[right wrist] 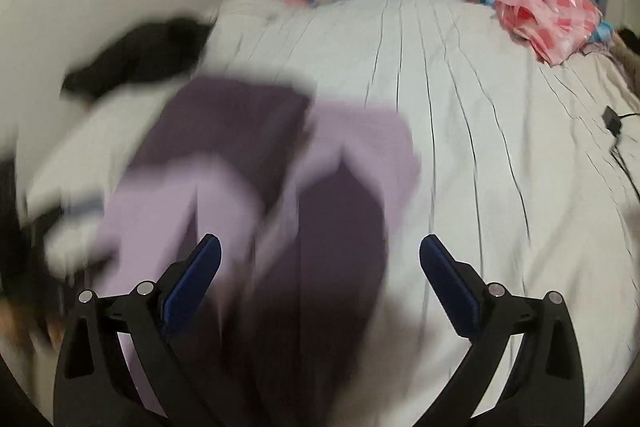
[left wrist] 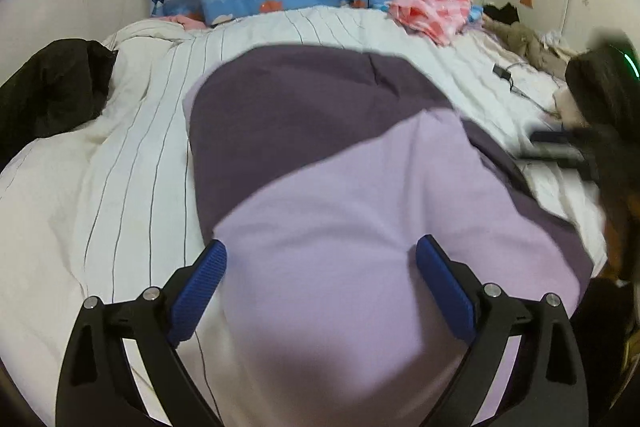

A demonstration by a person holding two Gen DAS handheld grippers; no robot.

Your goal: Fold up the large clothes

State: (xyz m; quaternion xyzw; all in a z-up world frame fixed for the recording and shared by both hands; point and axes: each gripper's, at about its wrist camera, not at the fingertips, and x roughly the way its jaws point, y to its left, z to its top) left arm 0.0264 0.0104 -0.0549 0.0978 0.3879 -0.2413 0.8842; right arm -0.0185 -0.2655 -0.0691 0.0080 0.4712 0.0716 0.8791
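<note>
With both the left gripper (left wrist: 321,259) and right gripper (right wrist: 320,253) fingers spread and empty, the purple garment (left wrist: 340,227) risked unfolding on the soft bed (left wrist: 120,155).

left gripper (left wrist: 320,267) spread wide above the purple garment (left wrist: 340,195) (lilac flap over darker cloth) on the striped bedding (left wrist: 120,167)

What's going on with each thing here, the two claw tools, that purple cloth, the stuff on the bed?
Left gripper: open, empty, above the cloth.
Right gripper: open, empty.
Purple garment: lying partly folded, lighter side showing.
Striped duvet: spread out, rumpled.
Black garment: crumpled.
Pink plastic bag: crumpled.
</note>
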